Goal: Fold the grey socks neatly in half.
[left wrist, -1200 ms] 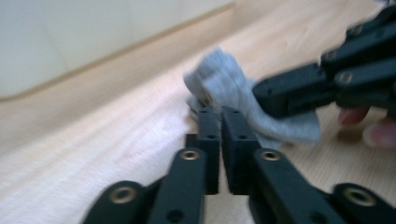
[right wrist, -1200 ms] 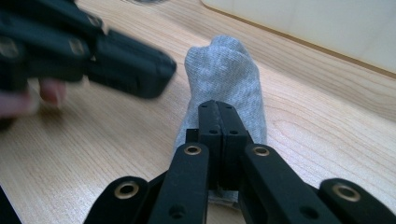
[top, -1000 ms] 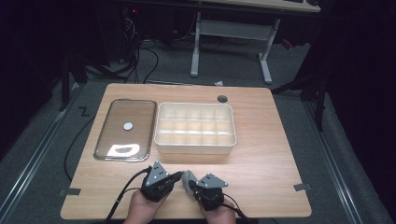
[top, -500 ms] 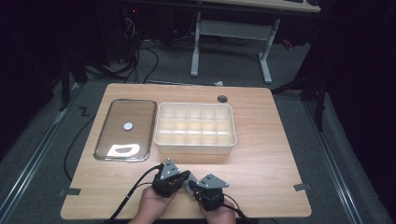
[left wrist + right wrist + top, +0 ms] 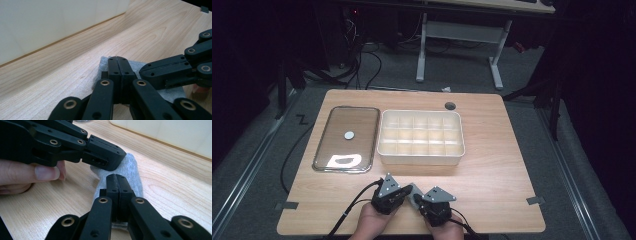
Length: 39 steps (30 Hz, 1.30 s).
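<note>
1. Your left gripper (image 5: 404, 191) has dropped to the table, beside your right gripper (image 5: 421, 201).
2. Both sets of jaws are pressed together, empty, resting on the grey cloth (image 5: 130, 167).
3. The cloth lies at the near edge, in front of the compartment tray (image 5: 420, 159), so gripping it looks to be next.

A small grey cloth (image 5: 413, 192) is laid flat on the wooden table (image 5: 502, 165) near its front edge, just before a cream box (image 5: 420, 136), and is pinned under two shut grippers.
</note>
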Motion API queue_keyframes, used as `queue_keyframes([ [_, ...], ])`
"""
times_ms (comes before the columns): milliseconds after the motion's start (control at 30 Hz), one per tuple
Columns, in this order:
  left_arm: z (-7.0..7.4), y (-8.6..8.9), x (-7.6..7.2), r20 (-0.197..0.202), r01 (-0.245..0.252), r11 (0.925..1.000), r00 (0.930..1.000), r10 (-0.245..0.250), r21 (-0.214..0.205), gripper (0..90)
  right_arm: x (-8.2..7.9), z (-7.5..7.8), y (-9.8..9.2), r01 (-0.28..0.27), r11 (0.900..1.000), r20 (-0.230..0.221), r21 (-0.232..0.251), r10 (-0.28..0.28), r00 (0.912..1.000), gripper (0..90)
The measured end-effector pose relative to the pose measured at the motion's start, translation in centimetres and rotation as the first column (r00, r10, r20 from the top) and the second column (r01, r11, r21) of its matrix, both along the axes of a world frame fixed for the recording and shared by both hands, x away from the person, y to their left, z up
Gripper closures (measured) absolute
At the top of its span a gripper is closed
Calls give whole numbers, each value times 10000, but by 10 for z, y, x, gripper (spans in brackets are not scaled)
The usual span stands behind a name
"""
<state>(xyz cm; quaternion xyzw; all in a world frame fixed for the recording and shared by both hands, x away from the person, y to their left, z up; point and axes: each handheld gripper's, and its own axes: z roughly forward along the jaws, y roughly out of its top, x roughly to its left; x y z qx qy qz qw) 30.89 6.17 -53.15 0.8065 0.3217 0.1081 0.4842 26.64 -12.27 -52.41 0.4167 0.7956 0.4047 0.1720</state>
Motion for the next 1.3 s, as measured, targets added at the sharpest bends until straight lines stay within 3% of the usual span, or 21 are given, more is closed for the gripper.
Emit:
queue_keyframes([
  [167, 0, 0, 0, 11, 15, 10000, 10000, -15, -22, 900, 2, 3, 0, -35, 10000, -173, 14, 36, 9998, 900],
  [400, 0, 0, 0, 4, 44, 10000, 10000, -44, -20, 900, 3, 20, -8, 79, 9996, -224, 282, -72, 9997, 795],
  [567, 0, 1, 0, -3, 36, 10000, 10000, -36, -42, 900, 12, 22, -15, 65, 9997, -1171, 244, -36, 9931, 640],
  [700, 0, 1, 0, 15, 28, 10000, 10000, -28, -35, 900, 16, 20, -16, -16, 9995, -1565, 320, 66, 9876, 579],
  [800, 0, 1, 0, 31, 35, 10000, 10000, -35, -30, 900, 23, 16, -18, -19, 9985, -2306, 543, 144, 9730, 497],
  [867, 0, 2, -1, 39, 33, 10000, 10000, -33, -54, 900, 25, 13, -19, 17, 9988, -2517, 490, 107, 9678, 469],
  [1000, 1, 4, 0, -96, 49, 9999, 9999, -50, -145, 900, 30, 11, -18, -98, 9977, -3033, 666, 296, 9524, 479],
  [1167, 4, 11, -1, -157, 53, 9997, 9999, -57, -249, 848, 32, 11, -15, -457, 9965, -3142, 695, 654, 9471, 539],
  [1300, 8, 19, 0, -175, -310, 9987, 9994, 302, -416, 785, 32, 12, -12, -663, 9959, -3255, 619, 829, 9419, 562],
])
